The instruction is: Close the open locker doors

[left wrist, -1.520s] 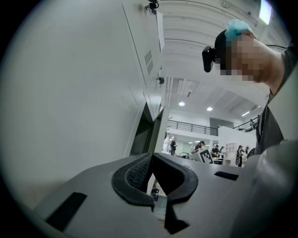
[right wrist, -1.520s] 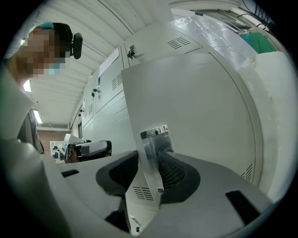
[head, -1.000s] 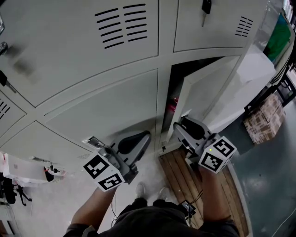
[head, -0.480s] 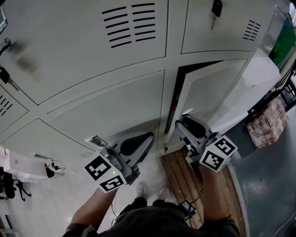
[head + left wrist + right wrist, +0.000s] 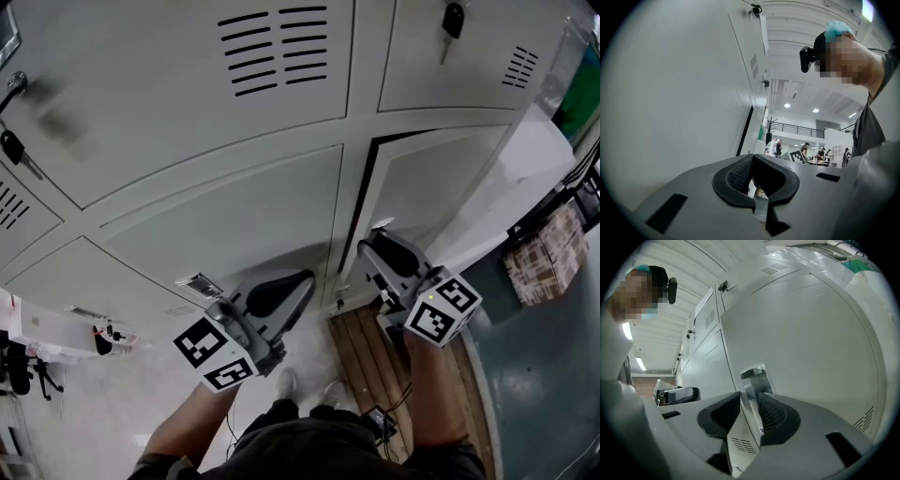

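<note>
The lower right door (image 5: pixel 441 187) stands ajar, with only a thin dark gap (image 5: pixel 363 211) between its left edge and the post (image 5: pixel 345 225) beside it. The right gripper (image 5: pixel 380 246) sits at that edge, low on the door. Its jaws have just been closing, and in the right gripper view they appear to pinch the edge just under the metal latch plate (image 5: pixel 754 373), one pad on each face. The left gripper (image 5: pixel 298 281) hangs close to the shut neighbour door (image 5: pixel 225 234), its jaws pressed together and empty. The lockers above are shut: one has vent slots (image 5: pixel 277 42), another a key (image 5: pixel 452 21) in its lock. Below the right gripper lie wooden boards (image 5: pixel 375 366), with a cardboard box (image 5: pixel 544 258) further right and the person's shoes (image 5: pixel 286 382) on the pale floor.
</note>
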Motion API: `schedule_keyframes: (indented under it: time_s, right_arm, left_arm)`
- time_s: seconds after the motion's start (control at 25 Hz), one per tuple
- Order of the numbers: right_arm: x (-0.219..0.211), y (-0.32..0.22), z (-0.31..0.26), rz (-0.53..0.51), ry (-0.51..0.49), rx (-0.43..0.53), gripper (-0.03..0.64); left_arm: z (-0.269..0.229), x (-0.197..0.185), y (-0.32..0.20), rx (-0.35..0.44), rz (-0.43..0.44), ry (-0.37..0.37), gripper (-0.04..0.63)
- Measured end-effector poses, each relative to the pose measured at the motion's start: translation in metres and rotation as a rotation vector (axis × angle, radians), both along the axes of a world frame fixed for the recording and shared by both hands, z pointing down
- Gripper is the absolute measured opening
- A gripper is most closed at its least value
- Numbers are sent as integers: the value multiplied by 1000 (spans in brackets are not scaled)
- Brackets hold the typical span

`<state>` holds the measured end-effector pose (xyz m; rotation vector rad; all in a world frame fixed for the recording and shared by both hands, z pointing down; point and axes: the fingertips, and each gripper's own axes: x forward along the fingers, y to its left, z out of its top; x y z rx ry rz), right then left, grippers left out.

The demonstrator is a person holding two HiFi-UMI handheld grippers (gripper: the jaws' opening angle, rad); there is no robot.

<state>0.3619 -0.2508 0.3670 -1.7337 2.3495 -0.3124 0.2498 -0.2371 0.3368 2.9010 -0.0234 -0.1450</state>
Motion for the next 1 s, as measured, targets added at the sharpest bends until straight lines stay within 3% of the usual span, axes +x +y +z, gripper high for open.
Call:
schedule_keyframes:
  time_s: [1.0]
  right_arm:
    - [6, -21, 0, 13, -25, 10, 101]
  left_arm:
    - [-1, -5, -10, -2, -38, -2, 9]
